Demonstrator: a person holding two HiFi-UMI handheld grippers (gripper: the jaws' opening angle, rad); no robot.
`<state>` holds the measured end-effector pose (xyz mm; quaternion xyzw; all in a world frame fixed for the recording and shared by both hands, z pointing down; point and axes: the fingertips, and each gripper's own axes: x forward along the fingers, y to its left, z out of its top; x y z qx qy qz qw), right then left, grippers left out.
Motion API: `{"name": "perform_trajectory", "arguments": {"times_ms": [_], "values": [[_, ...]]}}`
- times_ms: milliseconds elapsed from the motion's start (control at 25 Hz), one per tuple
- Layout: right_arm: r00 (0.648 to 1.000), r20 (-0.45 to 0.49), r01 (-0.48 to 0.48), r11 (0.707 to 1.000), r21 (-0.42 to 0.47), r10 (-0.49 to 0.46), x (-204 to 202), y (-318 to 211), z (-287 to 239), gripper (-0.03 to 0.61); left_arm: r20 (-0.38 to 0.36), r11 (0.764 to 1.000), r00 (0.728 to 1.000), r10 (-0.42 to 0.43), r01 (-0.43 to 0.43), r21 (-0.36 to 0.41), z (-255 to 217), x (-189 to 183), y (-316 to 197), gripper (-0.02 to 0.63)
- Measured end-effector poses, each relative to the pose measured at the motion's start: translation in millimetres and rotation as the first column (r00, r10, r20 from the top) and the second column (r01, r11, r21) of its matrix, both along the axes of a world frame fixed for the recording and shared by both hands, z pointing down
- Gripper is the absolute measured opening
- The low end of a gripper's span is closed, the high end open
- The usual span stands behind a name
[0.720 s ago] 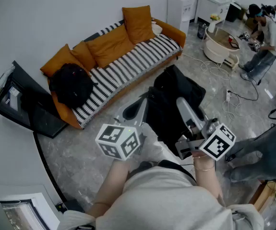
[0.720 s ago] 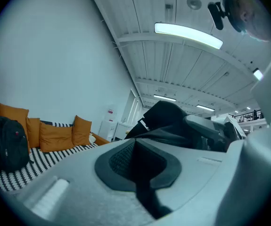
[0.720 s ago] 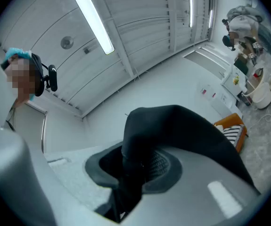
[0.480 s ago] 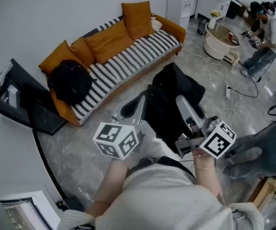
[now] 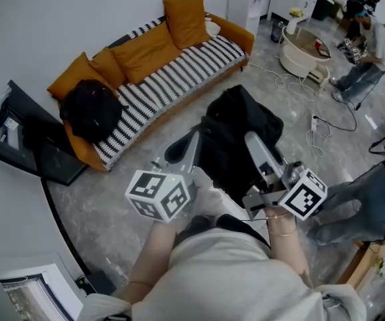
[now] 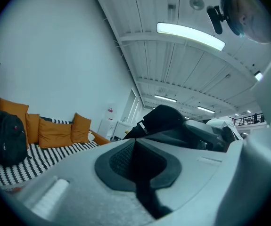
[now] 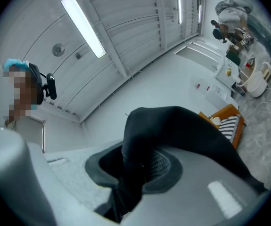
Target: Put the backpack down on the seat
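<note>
— Two grippers, both clamped?
— Both. At the left gripper (image 5: 193, 141), pressed together on a thin black strap (image 6: 142, 192), no gap showing. At the right gripper (image 5: 252, 142), pinched on a thicker fold (image 7: 135, 145) of the same black cloth.
— And the backpack (image 5: 236, 129)?
— Hangs between the two, above the grey floor (image 5: 112, 199), in front of the sofa (image 5: 80, 147) and well apart from it. Not yet touching the seat (image 5: 179, 79).
— Which way to the sofa from there?
— Ahead and off to the left. Runs slantwise: near end at the left, with another black bag (image 5: 88, 109) already sitting on it; far end up toward the right, at the orange armrest (image 5: 238, 39).
— Room on the seat?
— Plenty, going by the stripes. Bare from just beside that black bag to the armrest, with orange cushions (image 5: 145, 49) propped along the back.
— Nearer side?
— Left gripper, by a little. Right gripper on the side away from the sofa.
— Next move, then?
— Probably forward and left across the floor, turning so the backpack's width lines up with the sofa's length, then down onto the stripes in front of the cushions. Only then easing both grips off. Worth minding the loose bulk below the strap: likely to swing, and to slump on landing.
</note>
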<state>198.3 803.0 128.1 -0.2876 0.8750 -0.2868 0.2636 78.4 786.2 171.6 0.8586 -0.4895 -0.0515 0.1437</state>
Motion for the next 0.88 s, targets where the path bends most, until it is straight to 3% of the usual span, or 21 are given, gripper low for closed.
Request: {"name": "perform_trajectory", "arguments": {"times_ms": [400, 720, 880], "values": [[0.998, -0.029, 0.064, 0.998, -0.01, -0.064, 21, -3, 9, 0.089, 0.039, 0.999, 0.999, 0.008, -0.009, 0.033, 2, 37, 7, 0.006], [0.997, -0.044, 0.063, 0.996, -0.065, -0.065, 29, -34, 37, 0.089, 0.054, 1.0, 0.999, 0.006, -0.005, -0.012, 20, 40, -17, 0.008], [0.998, -0.045, 0.043, 0.997, -0.068, -0.046, 33, -64, 44, 0.089, 0.025, 0.999, 1.0, 0.001, 0.0, -0.042, 31, 40, -47, 0.008]]}}
